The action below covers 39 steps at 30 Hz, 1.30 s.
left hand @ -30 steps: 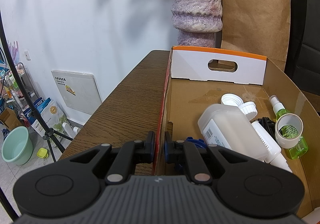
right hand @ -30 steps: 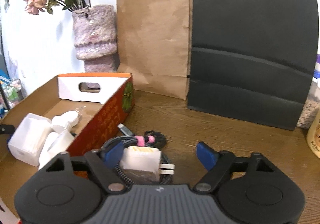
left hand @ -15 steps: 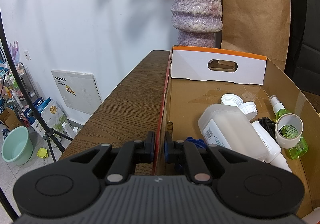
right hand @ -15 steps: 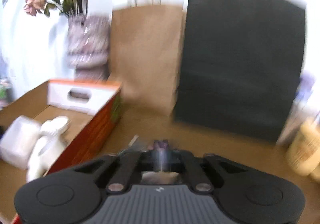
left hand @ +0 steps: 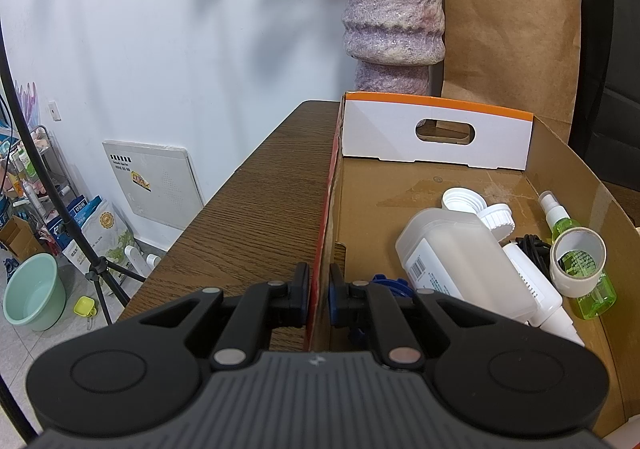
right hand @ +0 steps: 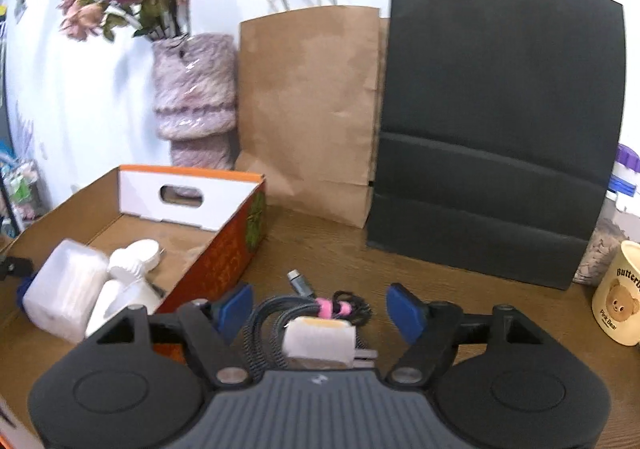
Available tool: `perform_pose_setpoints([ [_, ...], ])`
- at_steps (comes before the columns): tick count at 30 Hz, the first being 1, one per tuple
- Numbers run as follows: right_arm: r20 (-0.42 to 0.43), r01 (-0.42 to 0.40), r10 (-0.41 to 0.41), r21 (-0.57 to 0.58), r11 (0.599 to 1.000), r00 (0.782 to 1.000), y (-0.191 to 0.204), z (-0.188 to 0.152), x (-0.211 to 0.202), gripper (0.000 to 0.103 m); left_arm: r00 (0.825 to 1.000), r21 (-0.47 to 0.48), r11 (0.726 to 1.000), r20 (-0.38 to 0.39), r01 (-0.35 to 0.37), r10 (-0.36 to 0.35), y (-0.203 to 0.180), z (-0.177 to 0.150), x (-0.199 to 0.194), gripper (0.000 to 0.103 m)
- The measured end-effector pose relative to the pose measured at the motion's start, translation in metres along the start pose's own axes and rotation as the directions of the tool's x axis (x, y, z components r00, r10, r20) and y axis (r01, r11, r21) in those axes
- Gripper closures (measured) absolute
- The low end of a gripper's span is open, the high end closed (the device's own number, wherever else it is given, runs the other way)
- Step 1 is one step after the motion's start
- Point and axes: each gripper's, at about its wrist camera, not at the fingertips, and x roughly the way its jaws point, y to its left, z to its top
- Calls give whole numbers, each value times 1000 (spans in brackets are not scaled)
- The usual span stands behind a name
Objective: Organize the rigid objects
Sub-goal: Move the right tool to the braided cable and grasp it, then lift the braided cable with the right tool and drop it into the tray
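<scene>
My left gripper [left hand: 319, 291] is shut on the near left wall of the cardboard box [left hand: 325, 233]. In the box lie a white plastic jug [left hand: 460, 265], a white cap [left hand: 464, 201], a green spray bottle [left hand: 580, 269] and a tape roll [left hand: 578, 261]. My right gripper [right hand: 322, 309] is open, its blue pads either side of a white charger [right hand: 320, 339] with a coiled grey cable [right hand: 280, 313] on the wooden table. The box also shows in the right wrist view [right hand: 224, 261], left of the charger.
A purple vase [left hand: 394, 13] with dried flowers, a brown paper bag [right hand: 308, 109] and a black bag [right hand: 496, 129] stand behind. A cream bear mug [right hand: 618, 305] stands at the right. The table's left edge [left hand: 224, 193] drops to the floor.
My right gripper shut about half a second ago during a blurred move and now stands open around the charger again. The left gripper has not moved.
</scene>
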Motion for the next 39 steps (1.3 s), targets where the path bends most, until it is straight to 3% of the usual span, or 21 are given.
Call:
perform_pose_setpoints([
  [3,-21,13,-15,-73,997,1000,7,-7,-8,24,1000,1,1000,0,0,0,0,0,0,93],
  [8,-85,28,-39,-126,992,996,14,-33,-9,29,1000,0,1000,0,0,0,1,0,0,93],
  [10,-85,66,-80,-161,985,993,22,-38,-4,43,1000,0,1000,1,0,0,0,0,0,93],
  [11,-86,71,-87,-172,983,993,23,-40,-1,59,1000,0,1000,1,0,0,0,1,0,93],
  [13,-80,68,-82,-166,984,993,21,-41,-2,63,1000,1,1000,1,0,0,0,1,0,93],
  [15,-51,71,-80,-159,985,995,19,-37,-7,80,1000,0,1000,0,0,0,0,0,0,93],
  [17,-1,86,-88,-155,984,996,18,-32,-14,89,1000,0,1000,0,0,0,1,1,0,93],
  [22,32,94,-91,-107,990,995,4,-26,-18,90,1000,1,1000,1,0,0,0,0,0,93],
  [32,107,108,-119,96,989,987,-36,-13,-27,91,1000,1,1000,1,-1,1,0,1,0,93],
  [39,161,141,-159,120,983,974,-42,-4,-37,94,1000,1,1000,0,-1,1,0,0,0,93],
])
